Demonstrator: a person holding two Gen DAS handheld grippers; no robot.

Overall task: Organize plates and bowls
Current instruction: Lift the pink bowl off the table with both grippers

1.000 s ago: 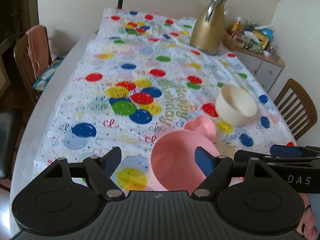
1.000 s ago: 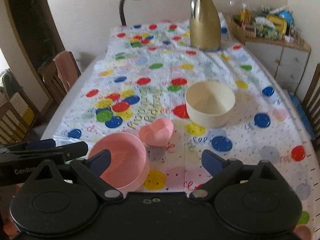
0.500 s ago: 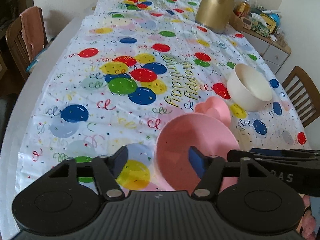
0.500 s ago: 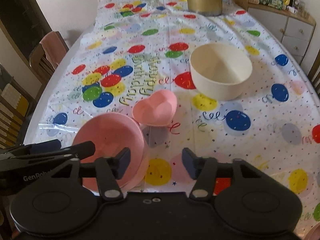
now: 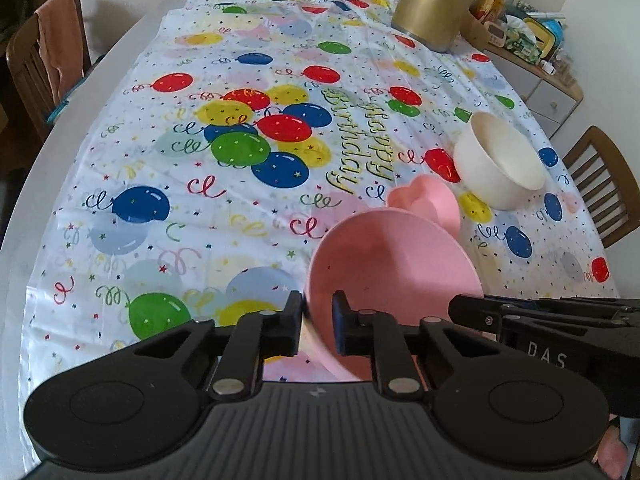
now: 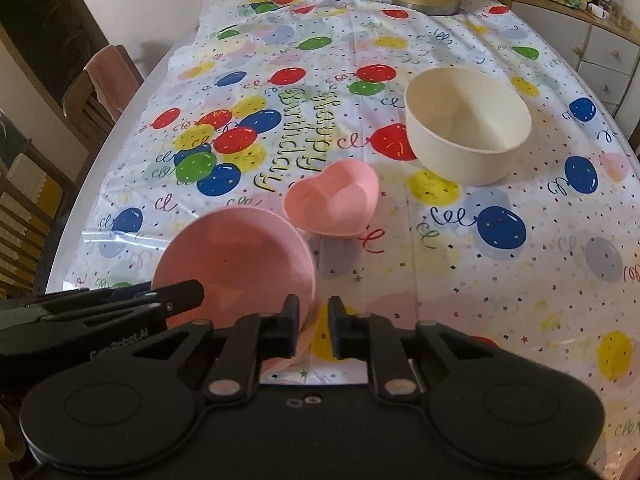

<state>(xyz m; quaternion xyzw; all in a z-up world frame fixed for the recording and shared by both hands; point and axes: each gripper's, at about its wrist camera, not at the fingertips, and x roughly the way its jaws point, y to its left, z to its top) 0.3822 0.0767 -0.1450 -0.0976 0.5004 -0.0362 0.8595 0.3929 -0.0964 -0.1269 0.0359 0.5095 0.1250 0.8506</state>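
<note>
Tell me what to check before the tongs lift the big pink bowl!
1. Left tongs gripping the big pink bowl: ok. They are closed with the bowl's rim between the fingers.
2. Right tongs gripping too: cannot tell. The rim sits between the fingers, but a sliver of gap shows.
3. Big pink bowl empty, so nothing spills: ok.
4. Heart bowl out of the way: cannot tell. It sits right behind the big bowl, and whether they touch is hidden.
5. Cream bowl upright, empty and apart from the others: ok.
</note>
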